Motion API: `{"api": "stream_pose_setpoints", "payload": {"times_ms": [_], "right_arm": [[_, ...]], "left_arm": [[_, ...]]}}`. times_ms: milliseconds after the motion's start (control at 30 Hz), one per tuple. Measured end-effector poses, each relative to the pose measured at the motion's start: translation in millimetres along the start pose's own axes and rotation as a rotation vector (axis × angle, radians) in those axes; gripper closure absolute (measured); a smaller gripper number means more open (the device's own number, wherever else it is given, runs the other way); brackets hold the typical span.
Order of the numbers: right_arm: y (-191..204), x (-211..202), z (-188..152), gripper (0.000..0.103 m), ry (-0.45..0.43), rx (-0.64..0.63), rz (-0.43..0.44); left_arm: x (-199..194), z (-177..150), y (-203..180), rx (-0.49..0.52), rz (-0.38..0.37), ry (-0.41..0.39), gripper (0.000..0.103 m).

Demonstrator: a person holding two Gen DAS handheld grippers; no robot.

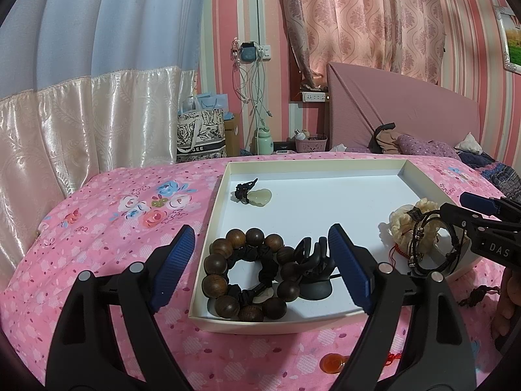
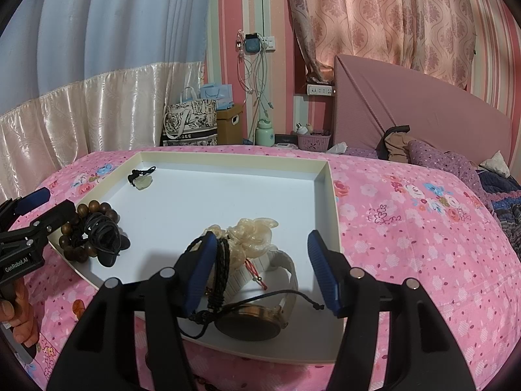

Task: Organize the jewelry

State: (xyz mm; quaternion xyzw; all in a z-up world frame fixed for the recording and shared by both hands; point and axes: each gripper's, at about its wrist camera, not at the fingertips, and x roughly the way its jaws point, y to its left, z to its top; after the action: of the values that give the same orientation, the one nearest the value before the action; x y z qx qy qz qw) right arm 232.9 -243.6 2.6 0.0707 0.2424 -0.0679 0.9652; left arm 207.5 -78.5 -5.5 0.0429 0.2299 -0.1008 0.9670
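A: What was seen from the left wrist?

B: A white tray (image 1: 224, 176) was laid on the pink floral bedspread (image 1: 107, 228). The left gripper (image 1: 265, 268) was held wide open, with nothing pressed by its pads; a wooden bead bracelet (image 1: 228, 277), a black scrunchie (image 1: 260, 270) inside it and a black hair claw (image 1: 312, 257) were seen between the fingers, in the tray's near corner. A jade pendant (image 1: 259, 195) on a black cord was placed at the far left of the tray. At the right, the right gripper (image 1: 456, 208) was seen, with black cord bracelets (image 1: 429, 247) hung around one finger, just beside a cream scrunchie (image 1: 407, 218).

A: And from the right wrist?

B: The right gripper (image 2: 260, 270) was found part open. The cord bracelets (image 2: 221, 260) were looped over its left finger; nothing was clamped between the pads. A watch (image 2: 257, 322) with a white strap was laid below, at the tray's (image 2: 332, 202) near edge, touching the cream scrunchie (image 2: 250, 234). The beads (image 2: 84, 228) and the left gripper (image 2: 42, 208) were seen at the left.
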Motion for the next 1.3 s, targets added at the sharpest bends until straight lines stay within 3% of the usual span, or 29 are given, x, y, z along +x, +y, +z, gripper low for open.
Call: {"api": "stream_pose_setpoints", "payload": {"times_ms": [1300], "right_arm": [[-5.4, -0.6, 0.3, 0.045, 0.004, 0.001, 0.005]], "left_arm": [[-0.3, 0.3, 0.7, -0.002, 0.001, -0.001, 0.020]]}}
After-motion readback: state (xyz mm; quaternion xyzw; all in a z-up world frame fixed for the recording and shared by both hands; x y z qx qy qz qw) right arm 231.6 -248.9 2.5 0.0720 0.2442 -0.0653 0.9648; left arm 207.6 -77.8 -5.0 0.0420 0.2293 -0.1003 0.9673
